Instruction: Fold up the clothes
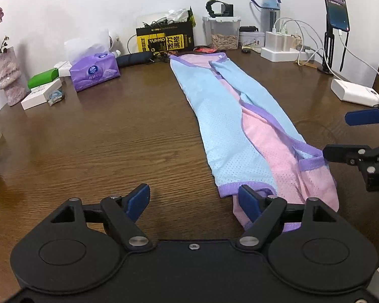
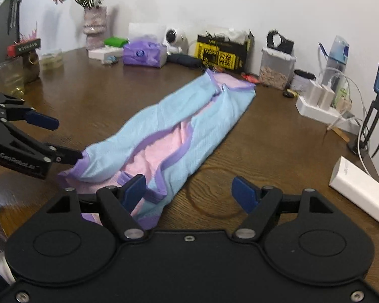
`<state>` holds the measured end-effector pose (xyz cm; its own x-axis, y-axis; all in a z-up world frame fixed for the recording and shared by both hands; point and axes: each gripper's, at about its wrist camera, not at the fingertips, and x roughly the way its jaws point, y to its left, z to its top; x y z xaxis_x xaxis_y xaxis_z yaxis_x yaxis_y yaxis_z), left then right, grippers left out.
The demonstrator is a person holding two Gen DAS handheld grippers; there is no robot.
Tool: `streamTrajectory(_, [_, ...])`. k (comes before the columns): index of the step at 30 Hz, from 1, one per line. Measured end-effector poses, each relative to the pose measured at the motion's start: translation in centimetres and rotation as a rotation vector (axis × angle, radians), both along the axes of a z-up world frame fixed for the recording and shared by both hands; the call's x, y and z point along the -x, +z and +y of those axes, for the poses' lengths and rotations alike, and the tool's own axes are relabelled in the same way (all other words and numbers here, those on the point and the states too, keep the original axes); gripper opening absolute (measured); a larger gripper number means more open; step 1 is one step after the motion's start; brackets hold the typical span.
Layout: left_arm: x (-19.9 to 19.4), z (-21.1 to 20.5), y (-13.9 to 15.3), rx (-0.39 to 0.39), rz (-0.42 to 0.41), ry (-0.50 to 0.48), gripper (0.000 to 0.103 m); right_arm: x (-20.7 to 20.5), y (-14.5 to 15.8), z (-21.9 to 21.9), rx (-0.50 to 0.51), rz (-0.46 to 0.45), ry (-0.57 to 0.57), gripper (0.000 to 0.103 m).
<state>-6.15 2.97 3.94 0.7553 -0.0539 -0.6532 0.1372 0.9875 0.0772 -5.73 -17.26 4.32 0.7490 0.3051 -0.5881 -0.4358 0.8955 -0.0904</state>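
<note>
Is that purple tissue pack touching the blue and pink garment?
Apart. In the left wrist view, bare brown table lies plainly between the tissue pack and the garment.

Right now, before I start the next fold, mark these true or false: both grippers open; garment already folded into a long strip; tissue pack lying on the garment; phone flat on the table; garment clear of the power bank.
1. Both grippers are open. True: the left gripper and right gripper have their jaws spread, holding nothing.
2. The garment is folded into a long strip. True.
3. The tissue pack lies on the garment. False: it sits apart on the table.
4. The phone lies flat. False: it stands upright in a stand.
5. The garment is clear of the power bank. True.
</note>
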Motion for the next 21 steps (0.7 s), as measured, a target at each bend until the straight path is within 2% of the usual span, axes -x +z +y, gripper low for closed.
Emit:
streamTrajectory(2, [0.6, 0.7, 0.9, 0.077, -0.051, 0.022, 0.078, 0.1, 0.2, 0.0, -0.001, 0.001, -0.025, 0.08])
streamTrajectory(4, [1.3, 1.0, 1.5, 0.098, -0.132, 0.064, 0.089, 0.1, 0.5, 0.0, -0.008, -0.001, -0.056, 0.08])
streamTrajectory(6, [2.0, 0.4, 1.8, 0.053, -0.251, 0.08, 0.092, 0.0, 0.6, 0.1, -0.015, 0.002, -0.071, 0.08])
streamTrajectory(8, [2.1, -0.2, 1.6, 0.019, -0.285, 0.075, 0.096, 0.5, 0.7, 0.4, -0.018, -0.014, -0.052, 0.08])
streamTrajectory(10, [1.8, -0.7, 0.9, -0.003, -0.277, 0.097, 0.097, 1.3, 0.3, 0.9, -0.02, -0.046, 0.005, 0.08])
streamTrajectory(12, [1.1, -0.9, -0.1, -0.018, -0.228, 0.104, 0.097, 2.0, -0.4, 1.5, -0.01, -0.052, 0.053, 0.08])
streamTrajectory(14, [0.6, -1.2, -1.0, -0.031, -0.183, 0.1, 0.097, 1.9, -1.1, 1.8, 0.001, -0.049, 0.041, 0.079])
streamTrajectory(16, [0.3, -1.2, -1.5, -0.03, -0.153, 0.078, 0.097, 1.8, -1.6, 2.0, 0.005, -0.037, 0.039, 0.07])
streamTrajectory(19, [0.1, -1.2, -2.2, -0.015, -0.107, 0.071, 0.093, 1.4, -2.0, 2.2, -0.011, -0.006, 0.064, 0.047])
streamTrajectory(20, [0.0, -1.1, -2.5, 0.003, -0.08, 0.073, 0.091, 1.5, -2.0, 2.3, -0.016, -0.006, 0.081, 0.036])
streamTrajectory(21, [-0.2, -1.0, -2.7, 0.023, -0.054, 0.076, 0.089, 1.7, -1.9, 2.6, -0.018, -0.015, 0.103, 0.031])
